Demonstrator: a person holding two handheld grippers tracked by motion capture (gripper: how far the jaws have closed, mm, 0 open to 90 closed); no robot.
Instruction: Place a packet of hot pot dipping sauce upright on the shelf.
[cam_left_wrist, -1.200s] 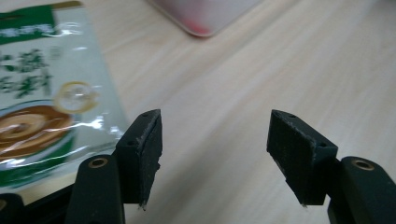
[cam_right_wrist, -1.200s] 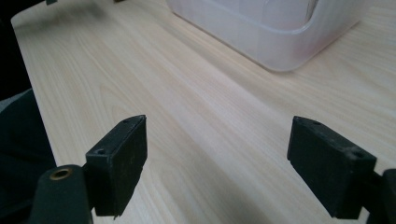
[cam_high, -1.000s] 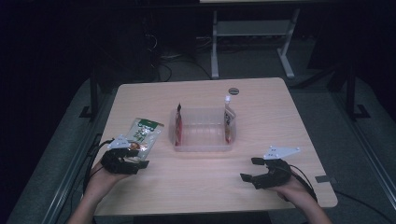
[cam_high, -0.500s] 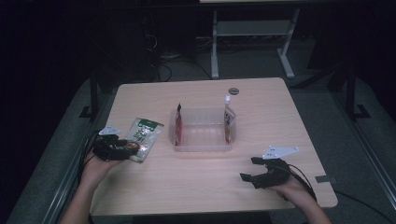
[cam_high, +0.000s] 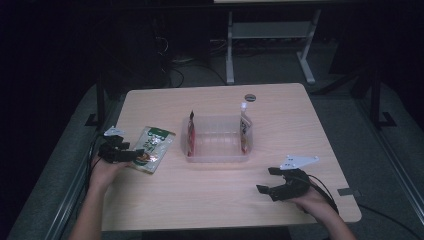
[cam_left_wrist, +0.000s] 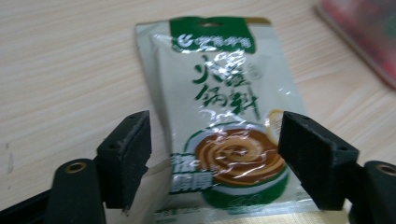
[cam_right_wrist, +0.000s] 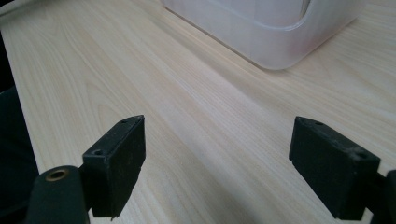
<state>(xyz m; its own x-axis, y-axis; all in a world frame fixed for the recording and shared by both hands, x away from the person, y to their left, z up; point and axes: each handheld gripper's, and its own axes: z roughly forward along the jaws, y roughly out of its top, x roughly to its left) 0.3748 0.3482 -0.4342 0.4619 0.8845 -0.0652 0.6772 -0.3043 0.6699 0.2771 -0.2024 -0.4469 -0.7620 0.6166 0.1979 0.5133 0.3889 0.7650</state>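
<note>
Glossy flat sauce packet (cam_left_wrist: 224, 121) on pale woodgrain table (cam_left_wrist: 70, 70).

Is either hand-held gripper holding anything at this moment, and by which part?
Nothing is held. The left hand-held gripper has just been opening; its jaws straddle the lower end of the sauce packet without pressing it. The right hand-held gripper is open over bare table.

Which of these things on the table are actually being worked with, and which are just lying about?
In use:
green sauce packet, between the open left gripper
clear plastic tub, already holding two pouches

Lying about:
small dark round cap
right gripper, open over bare table
</note>
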